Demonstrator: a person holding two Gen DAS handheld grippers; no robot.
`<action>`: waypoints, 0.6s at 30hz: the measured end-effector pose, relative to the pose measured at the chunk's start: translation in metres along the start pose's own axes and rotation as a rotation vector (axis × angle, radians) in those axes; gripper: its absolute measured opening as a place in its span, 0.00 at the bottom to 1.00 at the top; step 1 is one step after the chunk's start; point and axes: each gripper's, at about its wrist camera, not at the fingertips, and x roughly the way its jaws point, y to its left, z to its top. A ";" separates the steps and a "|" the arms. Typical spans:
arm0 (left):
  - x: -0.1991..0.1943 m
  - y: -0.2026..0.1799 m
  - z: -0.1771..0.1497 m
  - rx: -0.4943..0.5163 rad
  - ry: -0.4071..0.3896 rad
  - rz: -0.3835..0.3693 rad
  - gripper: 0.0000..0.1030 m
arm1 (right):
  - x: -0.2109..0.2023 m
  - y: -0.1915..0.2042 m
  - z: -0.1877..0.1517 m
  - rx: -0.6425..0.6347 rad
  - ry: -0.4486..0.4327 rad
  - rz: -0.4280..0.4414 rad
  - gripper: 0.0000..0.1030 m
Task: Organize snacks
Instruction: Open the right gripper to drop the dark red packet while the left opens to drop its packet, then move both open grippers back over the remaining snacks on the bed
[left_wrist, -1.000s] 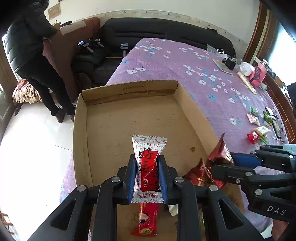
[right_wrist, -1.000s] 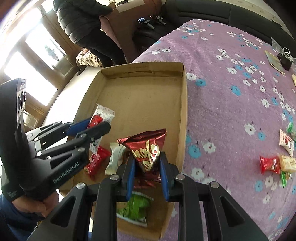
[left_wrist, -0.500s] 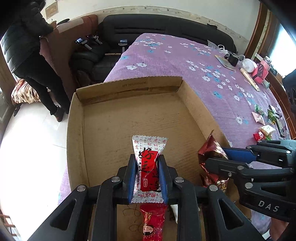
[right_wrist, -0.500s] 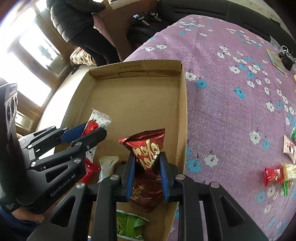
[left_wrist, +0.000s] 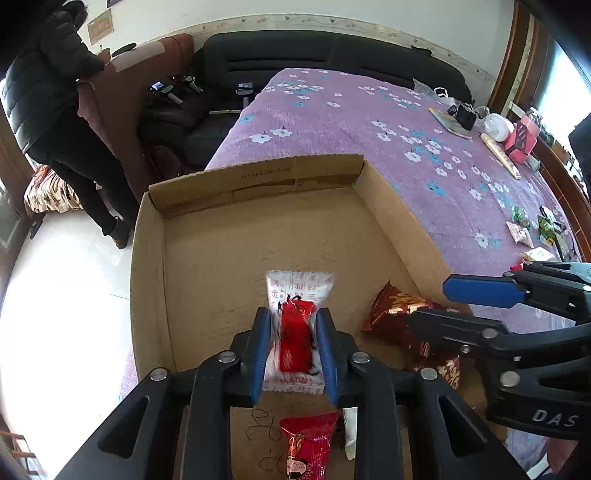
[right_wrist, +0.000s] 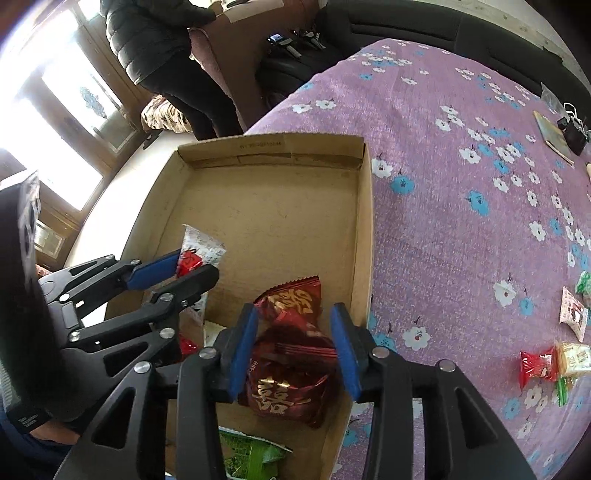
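Hovering over the near end of the shallow brown cardboard box (left_wrist: 207, 280), both tools point steeply down with their jaws opening. The left tool (left_wrist: 294, 349) has the white-and-red wrapped snack (left_wrist: 297, 328) between its blue pads, blurred, and whether the pads touch it cannot be told. The right tool (right_wrist: 293, 352) stands clearly parted, its pads apart from the crinkled dark red foil snack bag (right_wrist: 291, 365), which lies between them on the box floor close to the right wall. A red candy packet with a cartoon figure (left_wrist: 308, 446) lies below the left tool near the box's near edge, and a green packet (right_wrist: 255, 458) lies below the right tool. The far half of the box floor is bare up to the far wall, leaving open room there. The box sits at the left edge of the purple flowered cloth on the desk (right_wrist: 461, 221). More small wrapped snacks (right_wrist: 554, 360) lie loose on the cloth, well apart from the box toward the right edge. A person in a dark jacket (left_wrist: 48, 92) stands on the floor beyond the box.
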 end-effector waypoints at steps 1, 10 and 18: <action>-0.003 0.000 0.001 -0.002 -0.008 -0.006 0.37 | -0.005 0.000 0.001 -0.002 -0.012 0.004 0.39; -0.041 0.029 0.012 -0.082 -0.213 0.189 0.58 | -0.038 -0.027 -0.007 0.055 -0.323 -0.514 0.39; 0.004 0.080 0.009 -0.154 -0.144 0.690 0.59 | 0.008 -0.025 -0.021 -0.010 -0.315 -0.770 0.39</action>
